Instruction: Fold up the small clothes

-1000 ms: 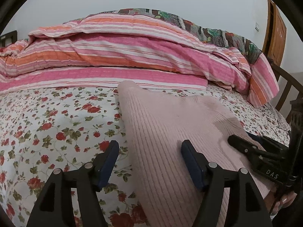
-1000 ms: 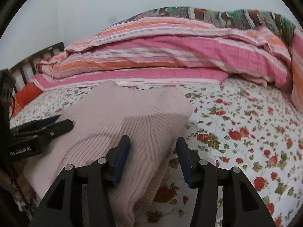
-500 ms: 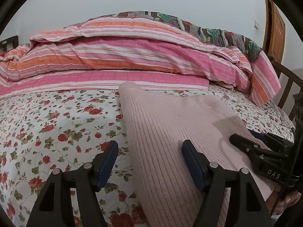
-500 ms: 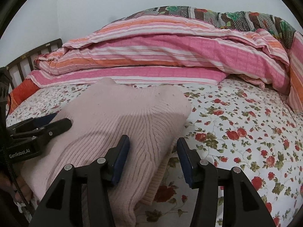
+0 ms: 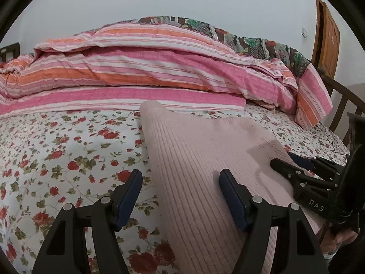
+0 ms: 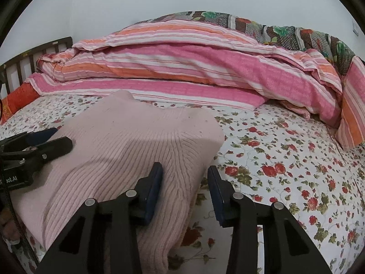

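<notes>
Pink sweater (image 5: 200, 159) lengthwise toward quilt (image 5: 136, 68)

Left gripper (image 5: 180, 196) jaws apart over pink ribbed sweater's (image 5: 205, 159) left edge on floral sheet (image 5: 57, 150); right gripper (image 5: 289, 162) at sweater's right; striped quilt (image 5: 148, 73) behind.

**Item Count: Bed Surface**

One pink ribbed knit sweater (image 5: 196, 159), folded, on one floral bedsheet (image 5: 68, 155). One striped pink-and-orange quilt (image 5: 141, 68) heaped at the rear; one dark floral-patterned blanket (image 5: 251, 43) behind it. One orange-red cushion (image 6: 18, 100) at the left rail. Two grippers: left gripper (image 5: 180, 196), right gripper (image 6: 184, 187). One wooden door (image 5: 326, 43).
</notes>
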{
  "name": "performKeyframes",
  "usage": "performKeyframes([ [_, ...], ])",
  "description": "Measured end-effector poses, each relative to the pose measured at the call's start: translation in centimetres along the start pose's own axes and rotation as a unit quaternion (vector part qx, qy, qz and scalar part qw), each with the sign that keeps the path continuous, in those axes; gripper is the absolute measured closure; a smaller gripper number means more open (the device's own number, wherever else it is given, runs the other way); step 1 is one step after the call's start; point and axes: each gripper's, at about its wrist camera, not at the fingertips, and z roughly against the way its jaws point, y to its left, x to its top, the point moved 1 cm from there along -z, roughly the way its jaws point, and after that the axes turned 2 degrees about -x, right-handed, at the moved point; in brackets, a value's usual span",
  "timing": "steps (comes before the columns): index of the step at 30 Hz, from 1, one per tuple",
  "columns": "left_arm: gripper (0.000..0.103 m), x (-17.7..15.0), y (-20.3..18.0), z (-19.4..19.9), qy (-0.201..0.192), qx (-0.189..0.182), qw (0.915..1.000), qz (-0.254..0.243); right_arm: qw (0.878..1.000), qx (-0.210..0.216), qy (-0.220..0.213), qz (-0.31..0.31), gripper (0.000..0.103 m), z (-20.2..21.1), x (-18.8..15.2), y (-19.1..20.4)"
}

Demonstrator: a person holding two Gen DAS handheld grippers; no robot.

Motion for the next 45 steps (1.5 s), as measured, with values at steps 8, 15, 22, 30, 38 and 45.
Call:
performKeyframes([
  [8, 0.033, -0.2, -0.6, 0.0, -0.004, 0.012, 0.9998, -0.015, 1.000, 0.000, 0.009, 0.009, 0.064, 0.1, 0.1, -0.1],
  [15, 0.034, -0.7, -2.1, 0.9, 0.007, 0.000, 0.9993, -0.036, 0.999, -0.010, 0.036, 0.009, 0.063, 0.8, 0.5, -0.2],
  [22, 0.034, -1.2, -2.5, 1.3, 0.027, 0.018, 0.9977, -0.059, 0.999, 0.022, 0.026, -0.002, 0.062, 3.4, 0.3, 1.7],
  [30, 0.031, -1.6, -2.0, 1.9, 0.053, 0.005, 0.9978, -0.040, 0.999, 0.009, 0.043, -0.013, 0.062, 4.5, -1.6, 1.3],
  [38, 0.031, -2.8, -1.1, 2.3, 0.070, -0.016, 0.9973, 0.013, 0.997, -0.009, 0.060, -0.036, 0.061, 6.1, -2.6, 0.2],
  [45, 0.032, -3.8, -2.6, 4.8, 0.099, 0.008, 0.9948, 0.019, 0.997, -0.024, 0.054, -0.049, 0.061, 9.0, -2.7, -1.7],
])
